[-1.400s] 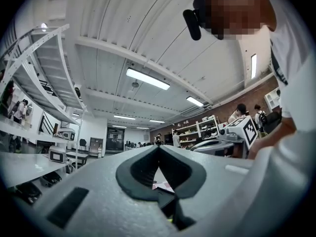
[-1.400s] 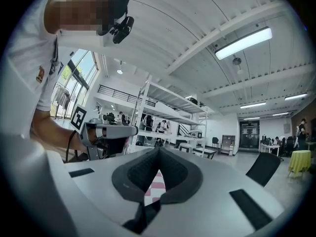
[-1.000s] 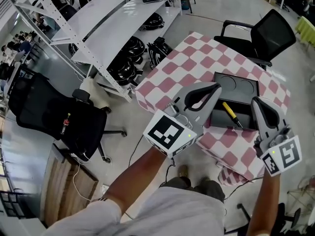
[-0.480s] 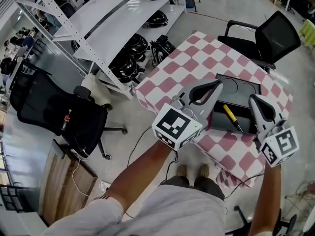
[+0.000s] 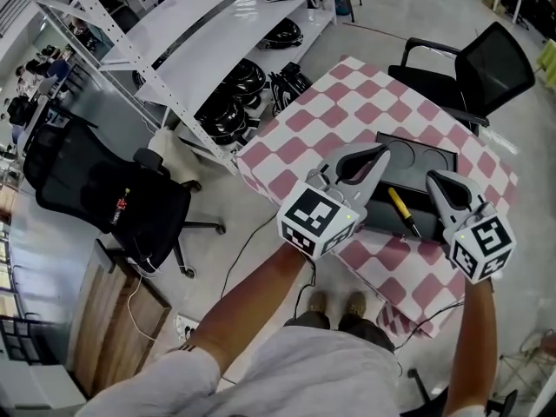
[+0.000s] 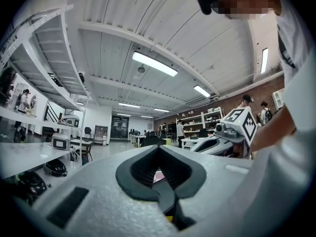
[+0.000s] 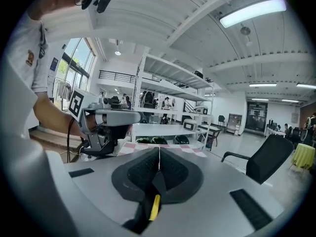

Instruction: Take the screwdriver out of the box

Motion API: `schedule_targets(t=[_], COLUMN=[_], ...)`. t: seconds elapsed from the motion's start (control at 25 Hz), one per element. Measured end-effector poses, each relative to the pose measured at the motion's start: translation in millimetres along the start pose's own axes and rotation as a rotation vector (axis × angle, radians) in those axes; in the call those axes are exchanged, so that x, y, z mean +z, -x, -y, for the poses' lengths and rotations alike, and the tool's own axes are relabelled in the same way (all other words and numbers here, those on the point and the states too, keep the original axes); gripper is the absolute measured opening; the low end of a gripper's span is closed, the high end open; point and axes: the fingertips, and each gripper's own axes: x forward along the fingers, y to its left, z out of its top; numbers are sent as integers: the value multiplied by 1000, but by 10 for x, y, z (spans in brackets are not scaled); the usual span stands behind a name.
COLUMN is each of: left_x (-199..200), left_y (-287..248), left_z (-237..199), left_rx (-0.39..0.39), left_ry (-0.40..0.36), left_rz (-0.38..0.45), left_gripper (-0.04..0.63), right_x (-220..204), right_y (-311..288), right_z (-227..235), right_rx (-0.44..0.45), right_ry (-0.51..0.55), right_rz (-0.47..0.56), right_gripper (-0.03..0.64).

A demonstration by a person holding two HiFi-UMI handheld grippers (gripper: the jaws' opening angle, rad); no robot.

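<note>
Left hand-held gripper (image 5: 377, 156): clenched. In its own view I read the tips meeting with nothing caught between them; only a sliver of pink shows through the bowed gap behind the tips.
Right hand-held gripper (image 5: 433, 179): clenched too, pads pressed together along one thin line, empty.
Screwdriver (image 5: 403, 210): yellow handle, dark shaft. In my head view it lies between the two hand-held grippers, just right of the left one's tip and just left of the right one's. Neither touches it.
Box (image 5: 441, 156): black and open, lid laid back on the far side of both hand-held grippers. The screwdriver lies inside the near half, handle away from me and shaft pointing back toward me.
Desk (image 5: 346, 102): covered in pink-and-white checks, spreading ahead of and beneath both hand-held grippers. The box rests on its near side.
Cross-check: from the right hand-held gripper's view the left one sits off to its left; from the left one's view the right sits off to its right.
Office chair (image 5: 486, 68): black, beyond the desk, ahead of the right hand-held gripper.
Shelving rack (image 5: 217, 46): white, well off to the left of the left hand-held gripper, with black coiled cables (image 5: 228, 89) low down in it.
</note>
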Motion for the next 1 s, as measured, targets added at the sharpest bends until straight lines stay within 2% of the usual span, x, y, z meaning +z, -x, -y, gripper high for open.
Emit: schedule_targets(t=[0.36,0.84,0.96,1.0], left_x=[-222,-498,-564,-590], left_y=[-130,-224,-247,-253], left_z=[43,25,14,11], left_rx=[14,35,37,37], left_ry=[12,35,45,47], left_rz=[-44,-88,-95,-99], left_gripper=[14,14,15,14], right_x=[-457,-1265,-1431,-1484], right_y=[-172,-377,-442,-466], right_z=[-91,-240,-279,-290], right_rx=[98,220,245,249], right_ry=[-8,2,1,3], right_rz=[-143,-432,-496,-515], right_gripper=[14,18,92,98])
